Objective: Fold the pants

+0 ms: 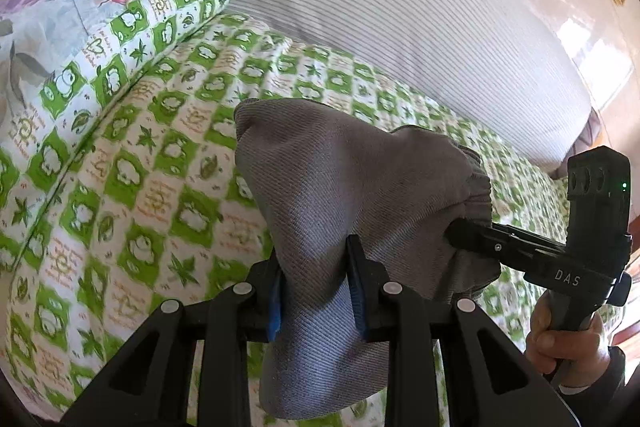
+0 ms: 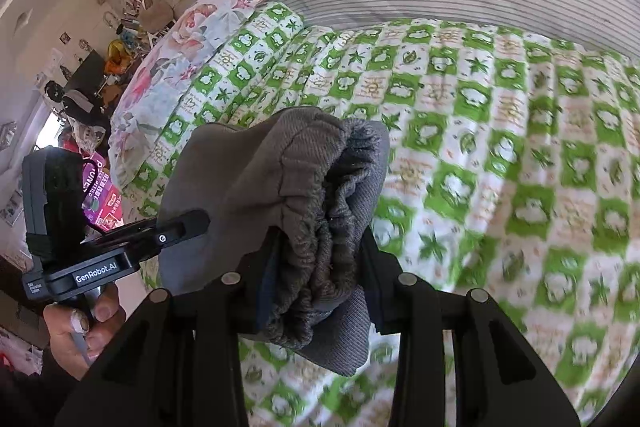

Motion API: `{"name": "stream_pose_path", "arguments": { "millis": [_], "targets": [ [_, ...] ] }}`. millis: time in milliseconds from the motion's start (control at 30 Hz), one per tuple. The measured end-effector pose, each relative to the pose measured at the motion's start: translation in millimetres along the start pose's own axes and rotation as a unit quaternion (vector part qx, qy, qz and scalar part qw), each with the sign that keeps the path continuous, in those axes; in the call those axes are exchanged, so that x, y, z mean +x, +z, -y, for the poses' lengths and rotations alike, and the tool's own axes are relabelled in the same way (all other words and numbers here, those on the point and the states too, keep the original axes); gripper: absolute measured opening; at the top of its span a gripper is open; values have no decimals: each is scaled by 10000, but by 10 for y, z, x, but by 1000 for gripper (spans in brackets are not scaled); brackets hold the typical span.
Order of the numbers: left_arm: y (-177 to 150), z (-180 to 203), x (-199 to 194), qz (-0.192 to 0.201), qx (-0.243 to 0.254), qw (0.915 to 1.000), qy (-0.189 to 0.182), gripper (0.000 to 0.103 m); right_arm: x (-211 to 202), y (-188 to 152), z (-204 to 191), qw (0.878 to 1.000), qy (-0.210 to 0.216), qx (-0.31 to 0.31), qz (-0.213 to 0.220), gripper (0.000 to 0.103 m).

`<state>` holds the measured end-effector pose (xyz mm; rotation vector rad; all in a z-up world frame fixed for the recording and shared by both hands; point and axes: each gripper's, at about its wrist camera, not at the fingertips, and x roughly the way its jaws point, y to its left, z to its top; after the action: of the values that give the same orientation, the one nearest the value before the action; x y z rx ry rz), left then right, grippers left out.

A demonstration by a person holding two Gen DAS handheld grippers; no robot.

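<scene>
1. The grey pants [image 1: 352, 195], bunched with their gathered elastic waistband [image 2: 320, 227] showing, hang above the bed [image 1: 160, 147].
2. The left tongs [image 1: 316, 291] and right tongs [image 2: 320, 279] each clench the fabric.

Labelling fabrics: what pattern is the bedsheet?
Green-and-white checks with leaf and cartoon prints on the bedsheet; clearest in the right wrist view.

Left tongs [image 1: 316, 291] and right tongs [image 2: 320, 279] both clamped, held side by side.
</scene>
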<state>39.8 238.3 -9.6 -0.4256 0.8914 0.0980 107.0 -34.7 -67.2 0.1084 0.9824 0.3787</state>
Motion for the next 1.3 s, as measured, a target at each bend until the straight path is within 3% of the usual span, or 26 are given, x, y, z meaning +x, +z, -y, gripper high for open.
{"name": "stream_pose_path", "arguments": {
  "millis": [267,600,833,1067,1300],
  "targets": [
    [184,-63,211,-97,44,9999,55,26,259,193,199,9996,47,266,-72,39],
    [205,-165,539,-275,38,9996,52,27,522,174,463,9984,73,507,-249,39],
    [189,-211,567,-273,31,9996,108,45,548,171,496,9984,118,433,-340,49],
    [97,-147,429,-221,171,9990,352,48,290,136,369,9997,-99,97,-185,57],
    [-16,-155,198,-97,25,9991,401,57,19,126,238,9996,-219,-149,109,57]
  ]
}}
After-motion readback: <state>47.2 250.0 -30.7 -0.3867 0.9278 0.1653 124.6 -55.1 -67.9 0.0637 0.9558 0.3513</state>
